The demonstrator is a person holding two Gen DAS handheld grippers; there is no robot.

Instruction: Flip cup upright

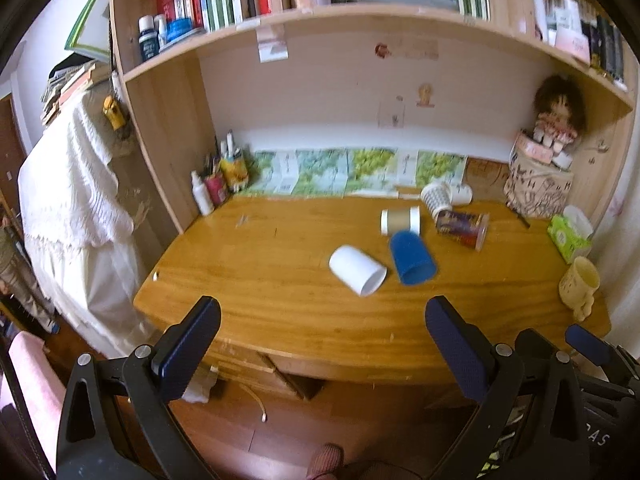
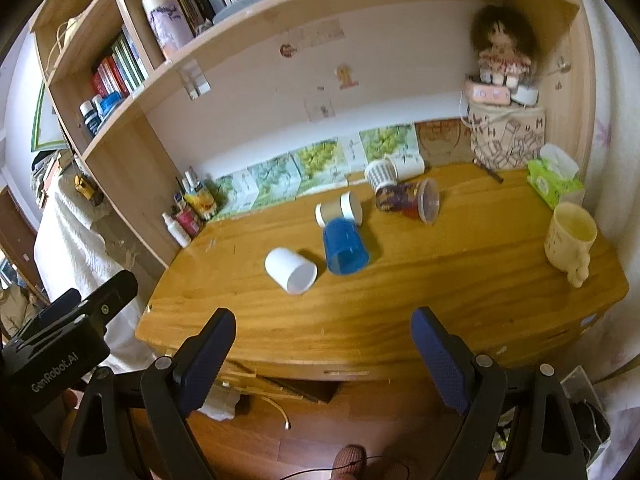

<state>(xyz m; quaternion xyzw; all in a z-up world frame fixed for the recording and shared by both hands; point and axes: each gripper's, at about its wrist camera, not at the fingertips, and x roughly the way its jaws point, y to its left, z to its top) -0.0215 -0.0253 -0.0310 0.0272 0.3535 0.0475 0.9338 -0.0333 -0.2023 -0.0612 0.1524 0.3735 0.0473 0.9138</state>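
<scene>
Several cups lie on their sides on the wooden desk (image 1: 256, 280): a white cup (image 1: 357, 269), a blue cup (image 1: 411, 258), a gold and white cup (image 1: 400, 220), a patterned clear-rimmed cup (image 1: 462, 227) and a striped white cup (image 1: 437, 198). They also show in the right wrist view: white cup (image 2: 291, 269), blue cup (image 2: 344, 247), gold cup (image 2: 338, 209), patterned cup (image 2: 408, 198). A cream mug (image 2: 570, 240) stands upright at the right. My left gripper (image 1: 323, 322) is open and empty before the desk's front edge. My right gripper (image 2: 323, 330) is open and empty too.
A bookshelf (image 1: 304, 20) overhangs the desk. Pen pots and bottles (image 1: 218, 184) stand at the back left, a doll on boxes (image 1: 554, 120) and a green tissue box (image 1: 570, 234) at the right. A cloth-covered piece of furniture (image 1: 76, 208) stands left of the desk.
</scene>
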